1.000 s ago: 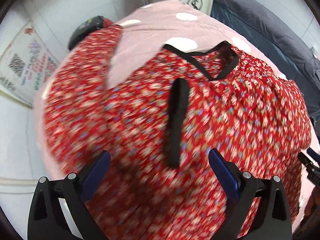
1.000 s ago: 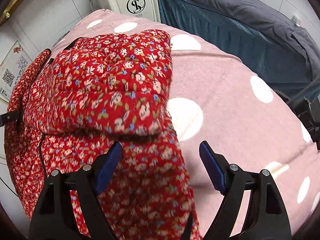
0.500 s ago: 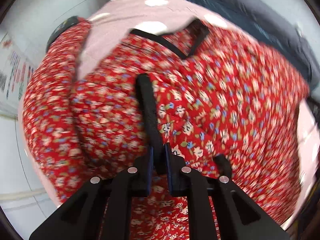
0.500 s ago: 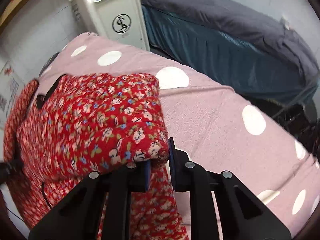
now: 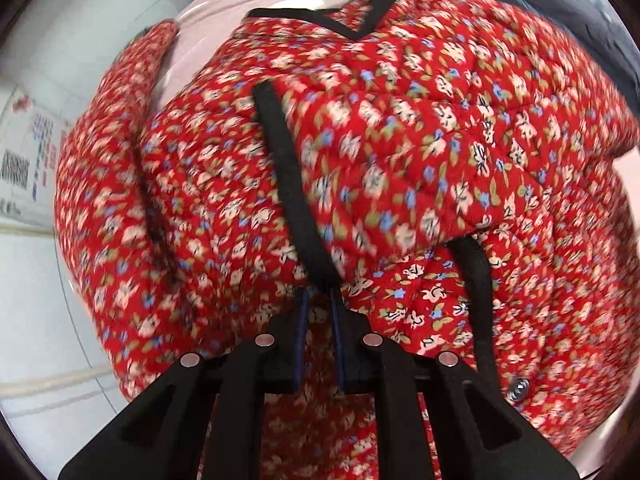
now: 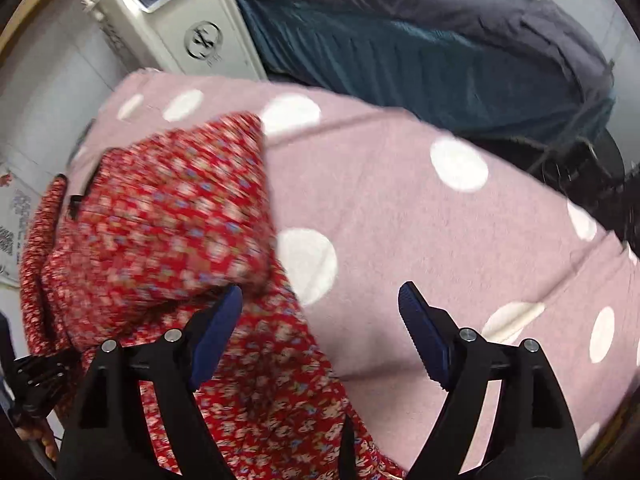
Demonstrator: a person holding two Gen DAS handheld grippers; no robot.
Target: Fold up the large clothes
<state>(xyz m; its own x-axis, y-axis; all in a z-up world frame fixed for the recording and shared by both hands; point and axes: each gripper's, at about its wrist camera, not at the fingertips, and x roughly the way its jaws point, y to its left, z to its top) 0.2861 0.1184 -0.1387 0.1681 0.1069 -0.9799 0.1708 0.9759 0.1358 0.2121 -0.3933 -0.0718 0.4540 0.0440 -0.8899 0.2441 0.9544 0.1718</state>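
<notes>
A large red floral quilted garment (image 5: 400,152) with black trim lies on a pink polka-dot cloth (image 6: 400,208). My left gripper (image 5: 320,296) is shut on the garment's black front edge band (image 5: 288,168) and holds that flap lifted. In the right wrist view the garment (image 6: 168,216) lies folded at left, blurred. My right gripper (image 6: 320,300) is open and empty, its left finger (image 6: 218,320) beside the folded edge, its right finger over the bare cloth.
A white heater with a control panel (image 6: 180,28) stands behind the cloth. A dark grey and teal bed (image 6: 440,40) runs along the back right. A printed floor mat (image 5: 28,160) lies at left on white tiles.
Both grippers closed on the garment half a second ago. The left still grips the black band and has lifted it. The right has opened and let go of the folded sleeve, which dropped.
</notes>
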